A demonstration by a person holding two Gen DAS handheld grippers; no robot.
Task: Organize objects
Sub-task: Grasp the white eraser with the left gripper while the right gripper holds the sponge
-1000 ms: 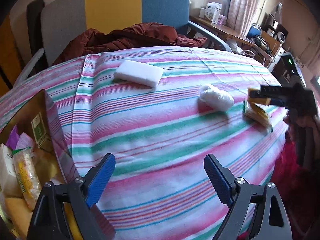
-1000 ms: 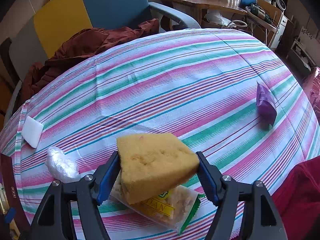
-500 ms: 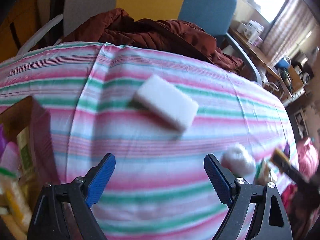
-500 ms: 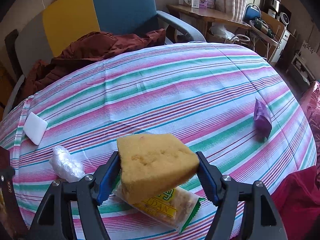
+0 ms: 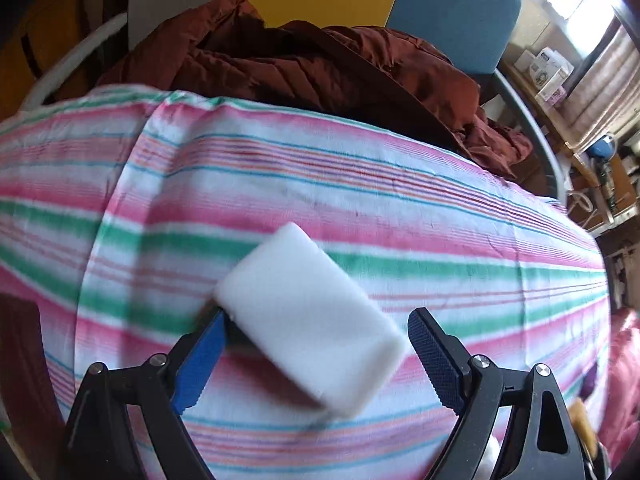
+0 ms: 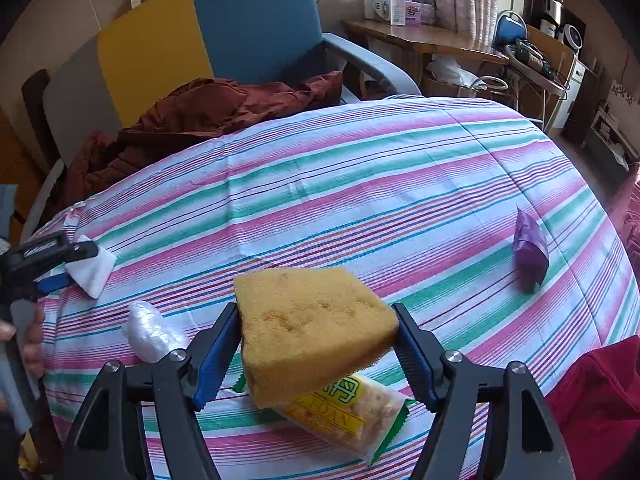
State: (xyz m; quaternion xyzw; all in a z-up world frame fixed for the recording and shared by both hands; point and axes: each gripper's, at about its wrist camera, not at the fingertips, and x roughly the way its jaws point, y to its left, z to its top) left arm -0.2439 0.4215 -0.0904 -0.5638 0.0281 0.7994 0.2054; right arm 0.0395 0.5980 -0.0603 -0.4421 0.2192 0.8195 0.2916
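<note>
A white foam block lies askew on the striped tablecloth. My left gripper stands open around it: the left finger sits at the block's near corner and the right finger is clear of it. The right wrist view shows the same left gripper at the white block, far left. My right gripper is shut on a yellow sponge, held above a yellow snack packet. A white crumpled plastic bag lies to the left of it, and a purple packet far right.
A brown jacket is heaped on the blue, yellow and grey armchair behind the table. A dark brown box edge shows at lower left. A red cloth lies at the near right. A cluttered desk stands beyond.
My left gripper has swung left and down to the white block, which now lies between its open jaws. The right gripper has kept still with the yellow sponge.
</note>
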